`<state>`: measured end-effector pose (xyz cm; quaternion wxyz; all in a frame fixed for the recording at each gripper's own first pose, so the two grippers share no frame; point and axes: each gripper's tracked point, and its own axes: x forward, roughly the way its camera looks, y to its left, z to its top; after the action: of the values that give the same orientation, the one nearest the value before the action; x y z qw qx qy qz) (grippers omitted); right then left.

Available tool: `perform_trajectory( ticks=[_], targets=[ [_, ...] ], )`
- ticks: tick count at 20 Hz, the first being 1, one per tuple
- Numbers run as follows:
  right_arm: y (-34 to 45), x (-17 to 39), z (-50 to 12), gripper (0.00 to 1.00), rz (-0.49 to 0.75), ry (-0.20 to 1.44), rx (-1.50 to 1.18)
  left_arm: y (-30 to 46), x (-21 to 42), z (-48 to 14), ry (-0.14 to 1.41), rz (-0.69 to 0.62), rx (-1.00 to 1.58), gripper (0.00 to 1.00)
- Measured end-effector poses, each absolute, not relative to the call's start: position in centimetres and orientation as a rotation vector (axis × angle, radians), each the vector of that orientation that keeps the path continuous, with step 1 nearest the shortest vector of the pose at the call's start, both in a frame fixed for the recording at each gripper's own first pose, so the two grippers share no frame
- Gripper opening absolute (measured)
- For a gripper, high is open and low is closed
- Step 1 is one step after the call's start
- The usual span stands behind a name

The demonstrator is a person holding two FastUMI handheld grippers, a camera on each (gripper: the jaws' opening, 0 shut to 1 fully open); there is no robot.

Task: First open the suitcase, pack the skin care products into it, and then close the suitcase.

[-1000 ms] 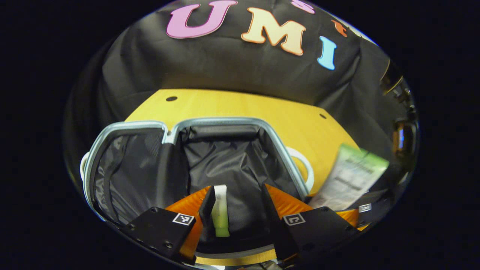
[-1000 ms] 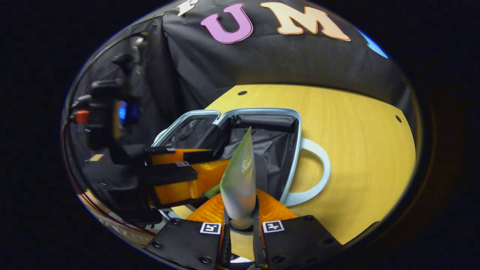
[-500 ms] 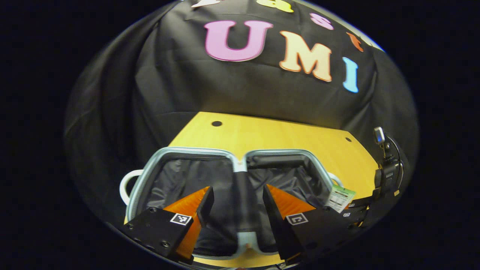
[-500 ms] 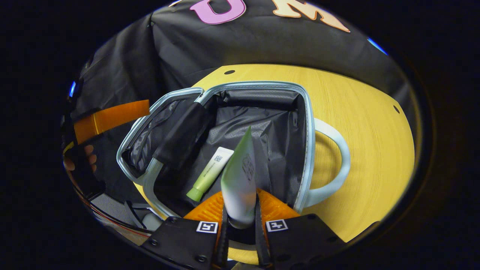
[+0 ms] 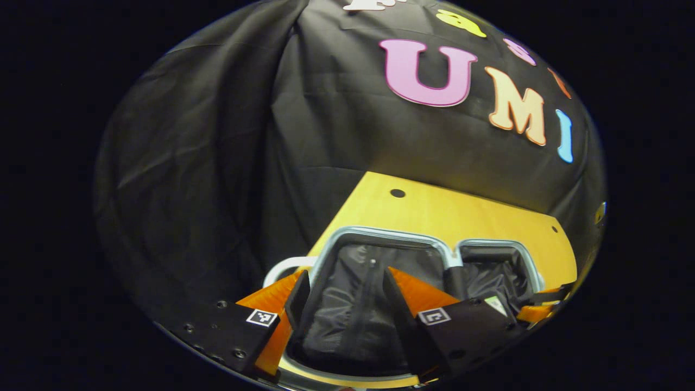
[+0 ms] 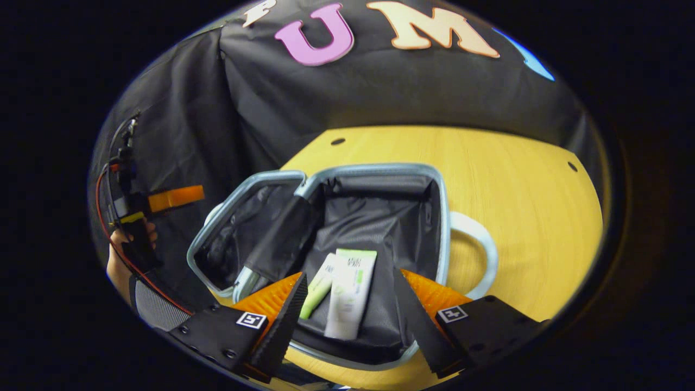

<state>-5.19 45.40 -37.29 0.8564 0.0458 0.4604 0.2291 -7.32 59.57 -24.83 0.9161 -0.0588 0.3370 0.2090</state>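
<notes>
The suitcase point(image 6: 442, 217) lies open on the wooden table, black lining and pale blue rim showing. Two skin care tubes lie side by side in its right half: a wider white-and-green tube point(image 6: 350, 293) and a slimmer green-capped tube point(image 6: 319, 287). My right gripper point(image 6: 347, 315) hovers open just above them, nothing between its fingers. In the left gripper view the same suitcase point(image 5: 380, 234) sits below, and my left gripper point(image 5: 342, 304) stands open and empty over its left half. The left gripper point(image 6: 168, 198) also appears far left in the right gripper view, held by a hand point(image 6: 117, 260).
The yellow wooden table point(image 6: 521, 190) stretches bare to the right of the suitcase. A white loop handle point(image 6: 480, 255) sticks out from the case's right side, another handle point(image 5: 282, 267) from its left side. Black cloth walls the back.
My right gripper opened and let the wide tube drop into the case beside the slim tube. The left gripper drew back to the left, away from the case's right half.
</notes>
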Motion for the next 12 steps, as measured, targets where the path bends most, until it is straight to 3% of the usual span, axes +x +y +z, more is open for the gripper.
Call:
perform_trajectory(
  ticks=[1, 3, 12],
  targets=[
    [45.4, -4.4, -36.4, 0.98, 0.476, 0.928, 0.101, 60.9, -7.4, -25.0, 0.696, 0.451, -0.122, 0.84],
    [44.6, -2.9, -34.5, 0.98, 0.455, 0.862, 0.099, 63.4, -8.0, -25.5, 0.712, 0.491, -0.122, 0.94],
    [37.9, 0.7, -31.6, 0.98, 0.280, 0.752, 0.048, 71.4, -10.3, -32.7, 0.896, 0.581, -0.185, 0.93]
  ],
)
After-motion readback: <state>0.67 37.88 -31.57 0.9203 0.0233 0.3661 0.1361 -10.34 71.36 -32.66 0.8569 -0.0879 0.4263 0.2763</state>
